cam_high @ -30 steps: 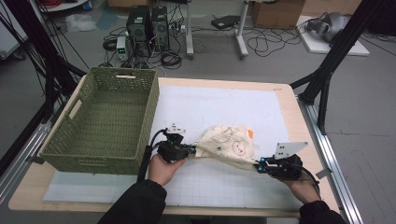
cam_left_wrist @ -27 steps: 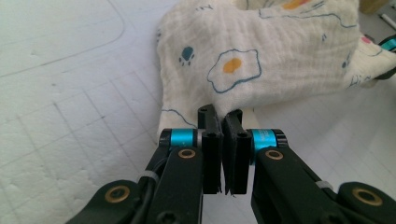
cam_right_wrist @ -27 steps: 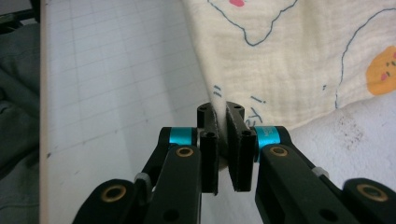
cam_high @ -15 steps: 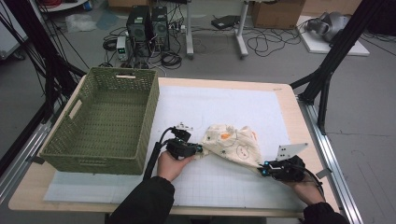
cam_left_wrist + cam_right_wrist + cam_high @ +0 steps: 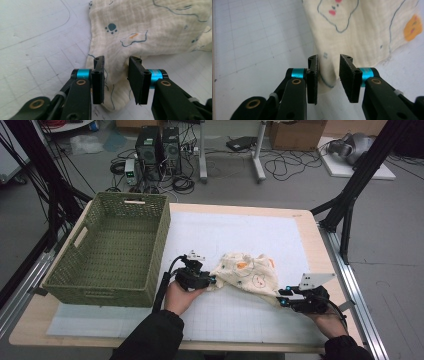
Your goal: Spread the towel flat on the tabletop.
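A cream cloth (image 5: 247,272) printed with small animals lies crumpled on the white gridded mat (image 5: 235,230). My left gripper (image 5: 212,281) sits at its left corner and my right gripper (image 5: 281,297) at its lower right corner. In the left gripper view the jaws of the left gripper (image 5: 115,75) stand apart, with a corner of the cloth (image 5: 150,30) lying loose between them. The right gripper (image 5: 328,75) is the same, a corner of the cloth (image 5: 362,32) drooping in the gap. Both pairs of jaws have just been opening.
A green woven basket (image 5: 160,250) stands empty at the left of the table, close to my left hand. The wooden table edge (image 5: 320,245) runs along the right. Cables, computers and stands fill the floor behind the table.
Both grippers' jaws have parted and let go of the cloth corners. The cloth, earlier drawn between them, has slackened onto the mat. Neither hand has shifted much.
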Tool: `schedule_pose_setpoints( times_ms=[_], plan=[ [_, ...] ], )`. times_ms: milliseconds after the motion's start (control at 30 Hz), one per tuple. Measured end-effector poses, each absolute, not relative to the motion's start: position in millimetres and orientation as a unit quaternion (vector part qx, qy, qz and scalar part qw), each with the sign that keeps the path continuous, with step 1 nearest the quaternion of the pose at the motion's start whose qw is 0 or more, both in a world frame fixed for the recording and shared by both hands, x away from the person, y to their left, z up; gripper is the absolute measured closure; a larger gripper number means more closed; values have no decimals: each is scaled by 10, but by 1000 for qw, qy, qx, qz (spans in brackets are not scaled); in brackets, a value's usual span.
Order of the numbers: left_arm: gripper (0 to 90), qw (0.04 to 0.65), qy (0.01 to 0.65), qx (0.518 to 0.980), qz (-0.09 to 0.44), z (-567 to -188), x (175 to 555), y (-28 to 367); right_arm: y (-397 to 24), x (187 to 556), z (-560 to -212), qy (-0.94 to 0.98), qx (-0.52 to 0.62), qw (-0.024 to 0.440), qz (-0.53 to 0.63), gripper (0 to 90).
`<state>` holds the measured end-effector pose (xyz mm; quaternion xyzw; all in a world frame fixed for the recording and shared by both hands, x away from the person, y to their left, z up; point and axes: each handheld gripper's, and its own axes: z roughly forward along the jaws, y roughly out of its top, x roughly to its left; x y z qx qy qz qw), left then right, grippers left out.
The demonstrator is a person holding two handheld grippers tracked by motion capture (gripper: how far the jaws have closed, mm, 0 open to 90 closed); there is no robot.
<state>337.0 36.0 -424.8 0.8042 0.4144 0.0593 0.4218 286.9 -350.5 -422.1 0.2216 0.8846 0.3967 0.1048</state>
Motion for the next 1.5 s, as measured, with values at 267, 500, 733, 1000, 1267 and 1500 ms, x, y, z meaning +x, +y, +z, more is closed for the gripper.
schedule_pose_setpoints(
  times_ms=[267, 500, 733, 1000, 1267, 1500],
  plan=[
    [729, 429, 406, 805, 57, -4213, 3257, 420, -3376, 2726, -4085, 888, 165, 133, 408, 802],
    [748, 410, 399, 819, 44, -4356, 3310, 321, -3258, 2834, -4227, 904, 166, 116, 377, 765],
    [672, 407, 398, 820, 52, -4417, 3337, 269, -3191, 3008, -4378, 908, 194, 101, 357, 683],
    [869, 394, 389, 829, 84, -4422, 3325, 265, -3216, 3054, -4412, 902, 204, 61, 375, 848],
    [884, 399, 385, 829, 72, -4380, 3241, 280, -3230, 3004, -4358, 901, 192, 57, 386, 873],
    [886, 417, 378, 824, 67, -4222, 3064, 452, -3287, 2846, -4181, 890, 173, 60, 418, 874]
  ],
)
